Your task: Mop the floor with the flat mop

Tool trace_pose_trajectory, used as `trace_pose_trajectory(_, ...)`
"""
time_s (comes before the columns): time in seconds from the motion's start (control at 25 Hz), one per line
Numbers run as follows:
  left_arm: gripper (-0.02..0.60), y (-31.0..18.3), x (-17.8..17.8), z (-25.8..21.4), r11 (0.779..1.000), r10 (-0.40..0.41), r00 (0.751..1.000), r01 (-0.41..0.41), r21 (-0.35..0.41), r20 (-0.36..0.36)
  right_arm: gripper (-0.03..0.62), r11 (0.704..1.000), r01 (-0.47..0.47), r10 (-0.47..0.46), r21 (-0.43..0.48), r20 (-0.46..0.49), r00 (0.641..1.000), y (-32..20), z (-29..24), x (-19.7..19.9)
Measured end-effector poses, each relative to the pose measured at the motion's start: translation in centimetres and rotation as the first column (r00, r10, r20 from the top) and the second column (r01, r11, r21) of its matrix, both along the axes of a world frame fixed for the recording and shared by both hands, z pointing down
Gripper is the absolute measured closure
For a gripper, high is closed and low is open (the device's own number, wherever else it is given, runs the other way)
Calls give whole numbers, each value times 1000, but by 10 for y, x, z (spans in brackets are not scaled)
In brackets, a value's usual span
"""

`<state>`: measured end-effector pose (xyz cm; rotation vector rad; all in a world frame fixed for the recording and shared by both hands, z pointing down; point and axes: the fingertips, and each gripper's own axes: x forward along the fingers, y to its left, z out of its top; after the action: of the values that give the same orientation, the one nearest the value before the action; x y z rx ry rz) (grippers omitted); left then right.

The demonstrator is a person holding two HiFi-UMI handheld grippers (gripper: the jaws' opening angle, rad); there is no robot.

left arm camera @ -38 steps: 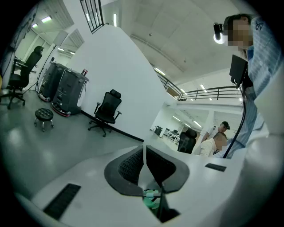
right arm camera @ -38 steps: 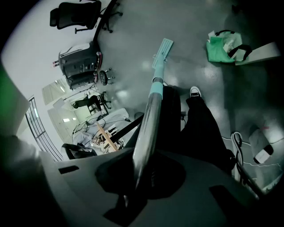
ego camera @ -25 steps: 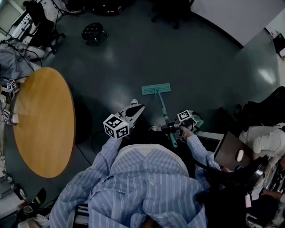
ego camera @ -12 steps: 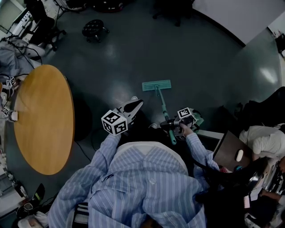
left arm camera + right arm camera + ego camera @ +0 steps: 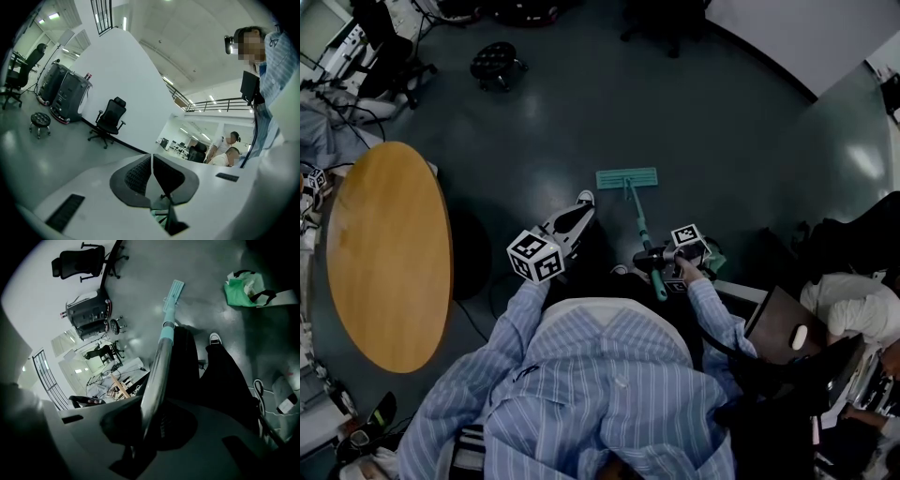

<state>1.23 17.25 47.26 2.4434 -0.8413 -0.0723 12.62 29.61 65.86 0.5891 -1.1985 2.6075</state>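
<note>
One tool alone has the mop (image 5: 639, 223). The right tool (image 5: 656, 264) is pinched on the handle (image 5: 157, 371) near its upper end, with a short teal stub of handle sticking out behind the grip. The left tool (image 5: 577, 210) is held out to the person's left of the handle, well apart from it. Its jaws are pressed together on nothing and aim out across the room.

Mopping looks to be under way, in the middle of a stroke. The head (image 5: 627, 178) lies flat on the floor (image 5: 534, 112), out ahead of the person's shoe (image 5: 584, 198), and the handle slants back from it to the right tool.

Next the stroke most likely needs a steady push or pull along the handle's line, with the head kept flat so its whole face wipes. A single grip so high up probably gives weak control over the head's angle. Spreading the left tool and taking the handle lower down would help, though nothing here shows that is planned. Much of the floor to either side, towards the round tabletop (image 5: 389, 253) and the far wall, looks open for further passes.

The mop has a slim, pale teal rectangular head, its long side lying across the direction of the handle. The handle joins it at the middle, teal in its lower part and bright bare metal where the jaws hold it. The floor is dark grey-green with soft glare patches, and I cannot tell wet from dry.
</note>
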Motion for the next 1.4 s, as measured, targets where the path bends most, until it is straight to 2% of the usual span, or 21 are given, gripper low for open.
trace_pose_trajectory(0.32,574,-64,-2,9,1000,3,1000,-3,-17,29,537,1000,-4,4,-4,-4,1000,-60,1,-2)
trace_pose_trajectory(0.6,574,-143,-7,28,996,80,991,-75,-49,106,537,1000,-5,5,-5,-22,1000,-133,9,-9)
trace_pose_trajectory(0.96,574,-260,-32,51,992,94,986,-81,-97,137,537,1000,3,-4,-30,-36,999,-253,10,-17)
trace_pose_trajectory(1.4,574,-349,-74,66,988,69,989,-49,-149,133,537,999,46,-48,-23,-78,996,-410,13,-44)
